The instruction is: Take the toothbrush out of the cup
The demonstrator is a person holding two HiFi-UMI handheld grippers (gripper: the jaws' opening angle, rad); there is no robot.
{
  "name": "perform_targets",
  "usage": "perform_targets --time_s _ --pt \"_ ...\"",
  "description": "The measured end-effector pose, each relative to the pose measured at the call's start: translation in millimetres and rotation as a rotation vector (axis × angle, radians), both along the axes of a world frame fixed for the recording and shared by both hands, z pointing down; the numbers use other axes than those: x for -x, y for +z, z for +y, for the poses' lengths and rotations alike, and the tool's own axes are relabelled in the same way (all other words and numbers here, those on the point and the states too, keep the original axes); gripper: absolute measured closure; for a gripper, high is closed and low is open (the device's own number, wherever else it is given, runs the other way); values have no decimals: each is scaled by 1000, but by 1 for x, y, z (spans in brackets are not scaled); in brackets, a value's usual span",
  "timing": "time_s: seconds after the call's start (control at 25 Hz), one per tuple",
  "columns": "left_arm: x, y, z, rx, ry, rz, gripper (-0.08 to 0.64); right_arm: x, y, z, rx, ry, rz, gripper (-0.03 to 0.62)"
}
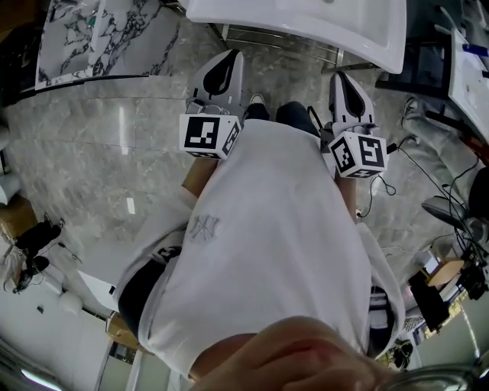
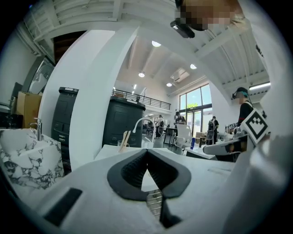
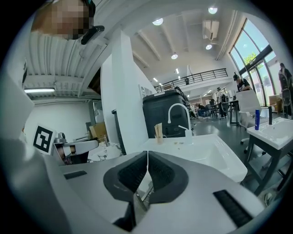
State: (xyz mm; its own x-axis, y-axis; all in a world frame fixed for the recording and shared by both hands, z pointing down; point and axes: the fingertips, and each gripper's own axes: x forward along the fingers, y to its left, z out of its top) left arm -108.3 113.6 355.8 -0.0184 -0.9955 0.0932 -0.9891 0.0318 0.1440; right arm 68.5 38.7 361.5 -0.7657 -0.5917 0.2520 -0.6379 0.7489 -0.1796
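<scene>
A clear cup [image 3: 159,136] holding a pale toothbrush [image 3: 158,128] stands on the back rim of a white sink [image 3: 206,153], left of the white faucet [image 3: 176,114]. The left gripper view shows the same cup [image 2: 122,145] and toothbrush [image 2: 125,137] far ahead, just left of my jaws. My left gripper [image 2: 147,153] is shut with nothing in it. My right gripper [image 3: 147,155] is also shut and holds nothing. In the head view both grippers, left [image 1: 224,59] and right [image 1: 341,78], are held in front of my white shirt, short of the sink's edge [image 1: 306,19].
A marble-patterned counter [image 1: 99,34] stands left of the sink. Behind the sink are a white column [image 3: 126,105] and a dark cabinet [image 3: 162,112]. A second sink on legs [image 3: 274,132] is at the right. Cables [image 1: 428,183] lie on the floor. Several people stand far back.
</scene>
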Motion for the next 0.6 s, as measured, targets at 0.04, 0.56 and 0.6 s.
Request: perform_targets --time_s 0.04,0.56,0.6 --pt "1 -1 -2 -6 7 -1 546 0 0 -1 0 9 2 577" --pt "12 2 -40 10 27 26 546 2 6 -47 23 54 11 577" --pt "15 3 -44 14 21 28 546 4 8 -51 28 51 14 577"
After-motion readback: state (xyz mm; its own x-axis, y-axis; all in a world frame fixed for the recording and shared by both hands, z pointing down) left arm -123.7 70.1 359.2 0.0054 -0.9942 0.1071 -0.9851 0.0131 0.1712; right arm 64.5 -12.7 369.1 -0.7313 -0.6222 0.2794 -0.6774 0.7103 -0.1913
